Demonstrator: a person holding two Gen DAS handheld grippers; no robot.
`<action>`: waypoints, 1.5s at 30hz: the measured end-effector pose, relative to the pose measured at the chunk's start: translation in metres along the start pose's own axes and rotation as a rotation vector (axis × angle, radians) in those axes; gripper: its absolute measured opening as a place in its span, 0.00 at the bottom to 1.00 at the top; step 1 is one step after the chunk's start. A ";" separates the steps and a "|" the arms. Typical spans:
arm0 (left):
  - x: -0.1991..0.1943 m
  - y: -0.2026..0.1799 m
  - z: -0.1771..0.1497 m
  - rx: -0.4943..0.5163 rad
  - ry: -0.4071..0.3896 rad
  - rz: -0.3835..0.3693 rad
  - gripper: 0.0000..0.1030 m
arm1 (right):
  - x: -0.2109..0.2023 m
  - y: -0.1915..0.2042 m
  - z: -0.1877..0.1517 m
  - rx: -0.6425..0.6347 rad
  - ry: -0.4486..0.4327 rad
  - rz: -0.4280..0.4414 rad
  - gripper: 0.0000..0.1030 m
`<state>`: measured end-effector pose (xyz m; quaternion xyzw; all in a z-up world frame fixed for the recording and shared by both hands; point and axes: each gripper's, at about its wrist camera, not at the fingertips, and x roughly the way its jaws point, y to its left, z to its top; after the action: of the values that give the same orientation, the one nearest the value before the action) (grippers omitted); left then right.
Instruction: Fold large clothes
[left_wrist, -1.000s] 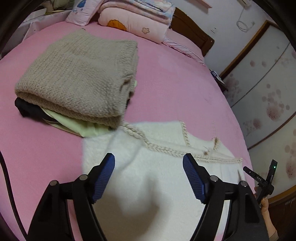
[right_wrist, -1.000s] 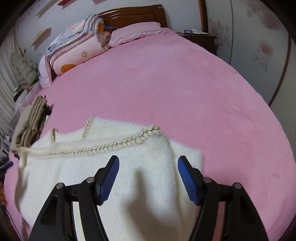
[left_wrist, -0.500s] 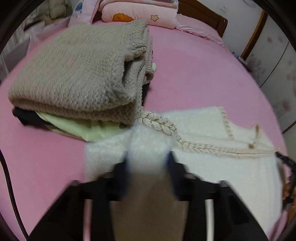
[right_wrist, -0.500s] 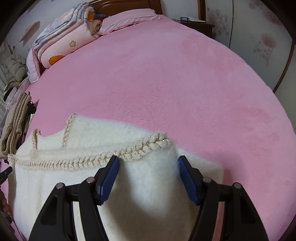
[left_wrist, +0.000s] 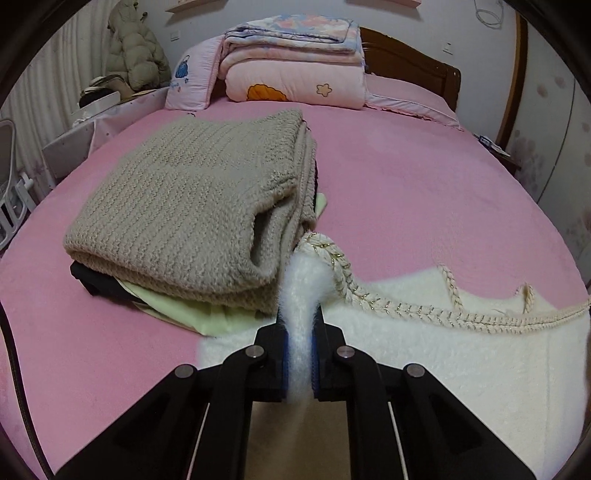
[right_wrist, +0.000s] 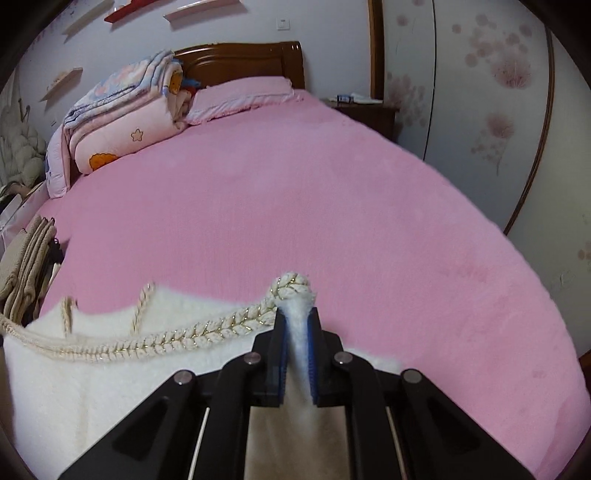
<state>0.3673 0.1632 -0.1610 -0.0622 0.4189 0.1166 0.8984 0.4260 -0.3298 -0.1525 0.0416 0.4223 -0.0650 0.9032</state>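
Fleecy white garment (left_wrist: 443, 354) flat on pink bed (right_wrist: 332, 206), at 4 o'clock of tan knit stack (left_wrist: 192, 206) | left claw (left_wrist: 300, 343) and right claw (right_wrist: 297, 343) have just closed, each pinching a braided-trim corner | lift both evenly (keep trim taut), carry toward 6 o'clock hem.

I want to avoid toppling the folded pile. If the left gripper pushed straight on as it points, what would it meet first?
Probably the beige knit sweater topping the pile, right beyond the left gripper; depth is uncertain.
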 end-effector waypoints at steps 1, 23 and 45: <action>0.003 -0.001 0.000 -0.004 0.001 0.005 0.06 | 0.001 0.002 0.004 -0.004 -0.006 -0.005 0.08; -0.003 -0.032 -0.014 0.093 0.071 0.086 0.74 | -0.023 0.001 0.004 -0.017 0.075 -0.086 0.19; -0.104 -0.070 -0.148 0.076 0.018 0.052 0.82 | -0.119 0.114 -0.167 -0.239 0.115 0.139 0.27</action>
<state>0.2117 0.0480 -0.1746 -0.0182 0.4325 0.1233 0.8930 0.2410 -0.1852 -0.1656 -0.0332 0.4740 0.0509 0.8784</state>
